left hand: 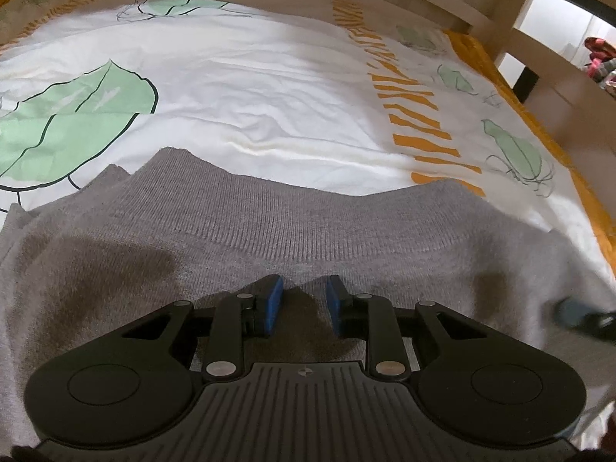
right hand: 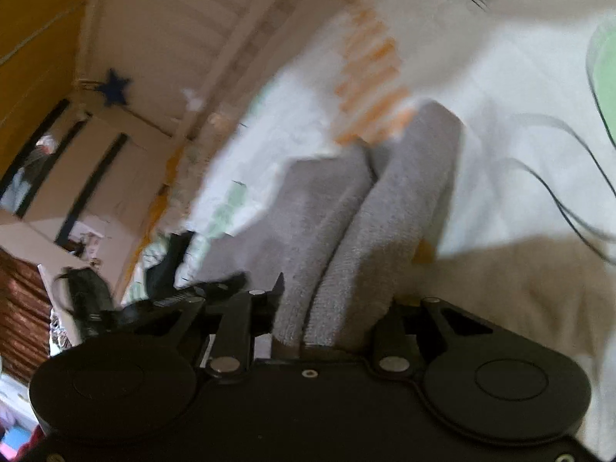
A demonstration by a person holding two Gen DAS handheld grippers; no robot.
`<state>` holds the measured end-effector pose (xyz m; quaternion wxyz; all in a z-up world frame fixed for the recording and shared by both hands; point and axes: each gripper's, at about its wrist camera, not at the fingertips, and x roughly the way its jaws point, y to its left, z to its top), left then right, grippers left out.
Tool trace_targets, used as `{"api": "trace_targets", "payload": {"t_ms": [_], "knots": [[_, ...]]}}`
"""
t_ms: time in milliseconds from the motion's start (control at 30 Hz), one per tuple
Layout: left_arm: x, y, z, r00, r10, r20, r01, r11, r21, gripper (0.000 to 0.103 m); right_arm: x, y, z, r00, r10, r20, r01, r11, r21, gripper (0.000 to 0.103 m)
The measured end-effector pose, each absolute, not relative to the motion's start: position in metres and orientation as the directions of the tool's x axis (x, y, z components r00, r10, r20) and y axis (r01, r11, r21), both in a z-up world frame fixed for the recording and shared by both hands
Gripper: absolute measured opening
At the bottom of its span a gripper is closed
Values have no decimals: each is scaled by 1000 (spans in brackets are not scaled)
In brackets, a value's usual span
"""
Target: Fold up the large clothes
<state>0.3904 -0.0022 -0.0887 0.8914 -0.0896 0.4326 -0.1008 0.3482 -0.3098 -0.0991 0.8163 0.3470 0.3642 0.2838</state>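
Risk: grey sweater (left hand: 269,223) on the bedsheet (left hand: 250,88) near the bed's front edge could slip or bunch if lifted unevenly, since only the right gripper (right hand: 331,308) seems clamped on a thick fold. Left gripper (left hand: 302,300) sits narrowly parted, pads (left hand: 274,304) resting on knit, pinching nothing visible.

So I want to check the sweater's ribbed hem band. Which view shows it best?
The left wrist view: the grey sweater's ribbed hem band runs sharp across the frame, lying on the bedsheet. The right wrist view is blurred, showing only bunched grey knit.
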Motion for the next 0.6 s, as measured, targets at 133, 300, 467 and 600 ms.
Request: {"api": "trace_targets", "payload": {"t_ms": [133,300,467,600], "knots": [[390,-8,-88,612,-234,-756,110,971,-212,26,342,-301,-80,572,758,-315,-271,537,799,35],[388,-16,-83,615,-203,-762,132,979,-154,25,339,-289,-72,577,754,-313,-269,538,799,35],[369,22,-63,606,-302,-736,81,944,-321,26,333,-278,-63,593,714,-371,-232,593,771,35],[331,66,-49,653,-320,-687,67,927,-368,38,333,-259,-45,592,680,-432,-215,650,729,35]]}}
